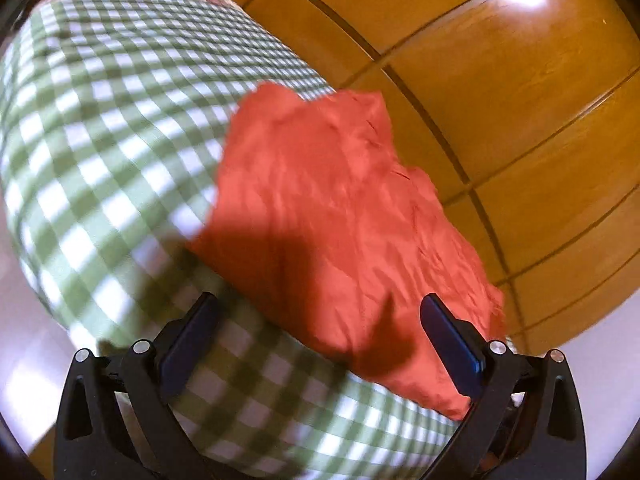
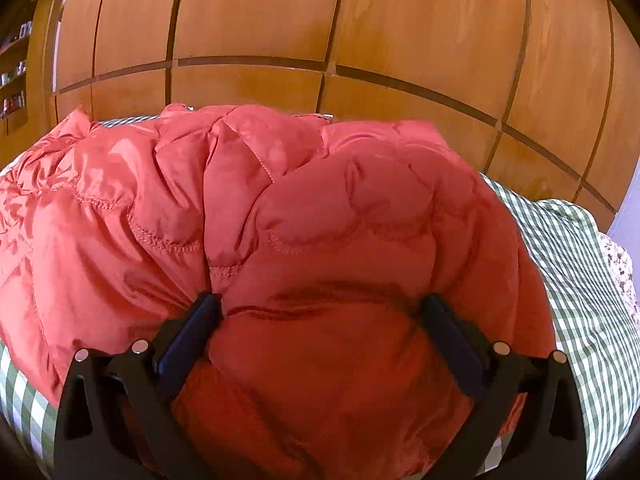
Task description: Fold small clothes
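Domestic bedroom setting.
A home interior is indicated by a bed covered with a green-and-white checked sheet (image 1: 120, 128), beneath which a floral-printed layer (image 2: 618, 264) is exposed at the edge. The background is filled by tall wooden wardrobe panels (image 2: 280, 20) divided by dark grooves. At the far left of the right wrist view, wooden shelves (image 2: 14, 76) stocked with small items are seen, too small to be identified.

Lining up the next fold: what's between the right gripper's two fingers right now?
The red quilted jacket fills the gap of the right gripper. Its fingers stand wide apart, the padded fabric bulging between them. The right wrist view shows this.
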A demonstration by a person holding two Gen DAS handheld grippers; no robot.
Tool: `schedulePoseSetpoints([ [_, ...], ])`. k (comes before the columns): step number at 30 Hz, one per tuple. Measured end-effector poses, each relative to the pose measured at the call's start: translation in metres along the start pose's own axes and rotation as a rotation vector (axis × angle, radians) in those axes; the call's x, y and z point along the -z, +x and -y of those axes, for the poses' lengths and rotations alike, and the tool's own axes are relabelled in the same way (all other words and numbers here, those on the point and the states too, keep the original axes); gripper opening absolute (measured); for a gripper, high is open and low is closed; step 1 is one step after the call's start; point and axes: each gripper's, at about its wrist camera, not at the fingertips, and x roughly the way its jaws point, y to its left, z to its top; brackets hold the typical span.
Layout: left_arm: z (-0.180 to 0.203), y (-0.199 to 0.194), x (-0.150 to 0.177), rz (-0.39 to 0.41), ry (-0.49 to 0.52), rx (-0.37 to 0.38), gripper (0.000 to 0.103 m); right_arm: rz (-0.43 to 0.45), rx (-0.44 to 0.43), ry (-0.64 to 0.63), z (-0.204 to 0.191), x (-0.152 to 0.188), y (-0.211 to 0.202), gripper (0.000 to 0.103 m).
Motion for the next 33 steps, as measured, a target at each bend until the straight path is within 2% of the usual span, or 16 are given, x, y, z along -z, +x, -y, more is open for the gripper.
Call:
schedulePoseSetpoints([
  [4,0.006,0.007,0.002,-0.013,-0.021,0.080,0.099,0.001,-0.002,0.002,0.000,0.001,-0.001,0.101],
  [8,-0.004,0.019,-0.004,0.010,-0.111,0.081,0.091,0.002,-0.004,0.002,0.001,0.001,0.000,0.101],
  [13,-0.003,0.036,-0.019,0.053,-0.170,0.098,0.091,0.002,-0.003,0.002,0.001,0.001,-0.001,0.101],
  [16,0.001,0.044,-0.024,0.089,-0.197,0.136,0.088,0.001,-0.005,0.002,0.001,0.001,-0.001,0.101],
  [18,0.003,0.049,-0.028,0.087,-0.231,0.165,0.072,0.001,-0.005,0.003,0.001,0.001,-0.001,0.101],
  [20,0.001,0.056,-0.031,0.075,-0.266,0.167,0.044,0.000,-0.003,0.002,0.001,0.001,0.000,0.101],
  [23,-0.001,0.064,-0.037,0.059,-0.251,0.150,0.029,-0.006,-0.005,0.001,0.000,0.000,0.000,0.101],
  [26,0.003,0.058,-0.040,0.058,-0.198,0.161,0.023,-0.039,-0.021,0.007,0.004,-0.009,-0.007,0.101],
  [30,0.010,0.050,-0.044,0.061,-0.104,0.168,0.021,0.114,-0.060,0.033,0.007,-0.044,-0.041,0.101],
  [33,0.012,0.048,-0.043,0.067,-0.072,0.169,0.021,0.125,-0.037,0.028,0.004,-0.080,-0.031,0.101],
])
